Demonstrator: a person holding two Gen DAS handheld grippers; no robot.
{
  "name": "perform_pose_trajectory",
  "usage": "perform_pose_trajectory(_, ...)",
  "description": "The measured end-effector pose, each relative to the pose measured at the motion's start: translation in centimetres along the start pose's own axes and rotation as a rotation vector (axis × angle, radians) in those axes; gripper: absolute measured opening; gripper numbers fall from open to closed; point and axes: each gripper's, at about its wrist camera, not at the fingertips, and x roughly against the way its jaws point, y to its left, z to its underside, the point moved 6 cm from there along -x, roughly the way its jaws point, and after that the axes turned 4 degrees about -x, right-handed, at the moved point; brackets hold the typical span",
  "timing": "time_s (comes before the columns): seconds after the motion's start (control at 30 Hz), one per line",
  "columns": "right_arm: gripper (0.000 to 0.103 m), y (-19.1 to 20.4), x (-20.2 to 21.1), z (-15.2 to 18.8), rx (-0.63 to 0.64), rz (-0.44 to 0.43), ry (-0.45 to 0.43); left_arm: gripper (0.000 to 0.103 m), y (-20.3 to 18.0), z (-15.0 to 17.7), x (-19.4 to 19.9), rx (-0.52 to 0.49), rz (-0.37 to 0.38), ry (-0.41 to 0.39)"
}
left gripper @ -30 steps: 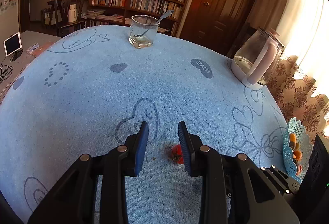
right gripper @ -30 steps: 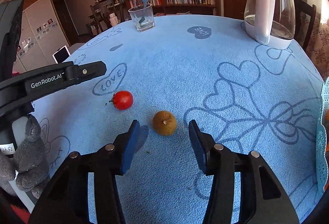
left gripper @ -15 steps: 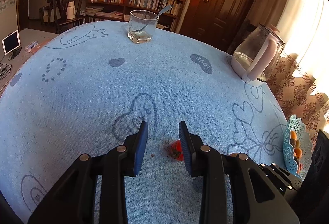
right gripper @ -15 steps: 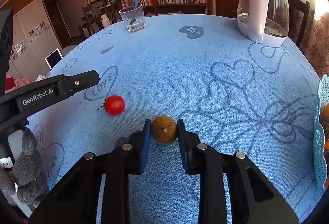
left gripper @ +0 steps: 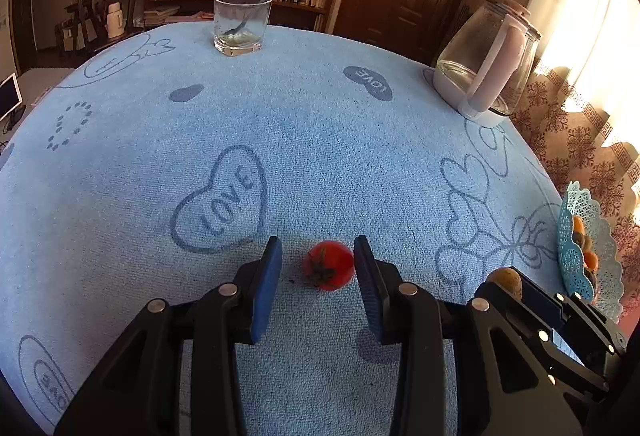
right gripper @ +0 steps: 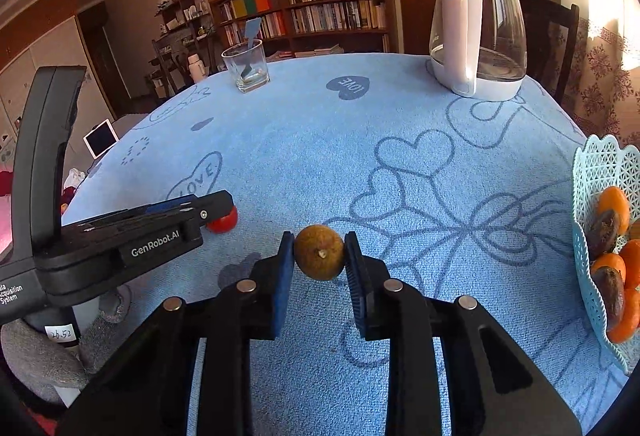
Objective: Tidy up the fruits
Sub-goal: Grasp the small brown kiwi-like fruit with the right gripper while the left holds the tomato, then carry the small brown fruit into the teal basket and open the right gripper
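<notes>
A small red tomato (left gripper: 329, 264) lies on the blue tablecloth (left gripper: 280, 123) between the pads of my left gripper (left gripper: 318, 268), which is open around it with a gap on the left side. My right gripper (right gripper: 319, 256) is shut on a round brown fruit (right gripper: 319, 252) and holds it just above the cloth. The brown fruit also shows in the left wrist view (left gripper: 505, 279). In the right wrist view the tomato (right gripper: 222, 222) peeks out behind the left gripper's finger.
A light blue lattice basket (right gripper: 592, 203) with orange and brown fruits sits at the table's right edge. A glass kettle (right gripper: 478, 31) stands at the back right. A glass with a spoon (right gripper: 246, 69) stands at the back.
My left gripper has moved forward and opened wider so the tomato now sits between its pads. My right gripper closed on the brown fruit and has lifted it slightly.
</notes>
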Motion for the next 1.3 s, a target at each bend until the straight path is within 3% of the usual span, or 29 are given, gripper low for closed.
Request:
perform_pose_trajectory(0.57,0.026,-0.3,0.6,0.0,-0.005,0.005,-0.022,0.037,-0.9,0.6,-1.3,-0.056,0.01,0.033)
perform_pose_trajectory(0.7,0.026,-0.4,1.2,-0.1,-0.007,0.007,-0.042,0.027,-0.6,0.6,-1.1,-0.041,0.025,0.032)
perform_pose_trajectory(1.3,0.026,-4.8,5.2,-1.0,-0.117,0.046,-0.15,0.027,-2.1,0.2,1.3,-0.075,0.041,-0.045)
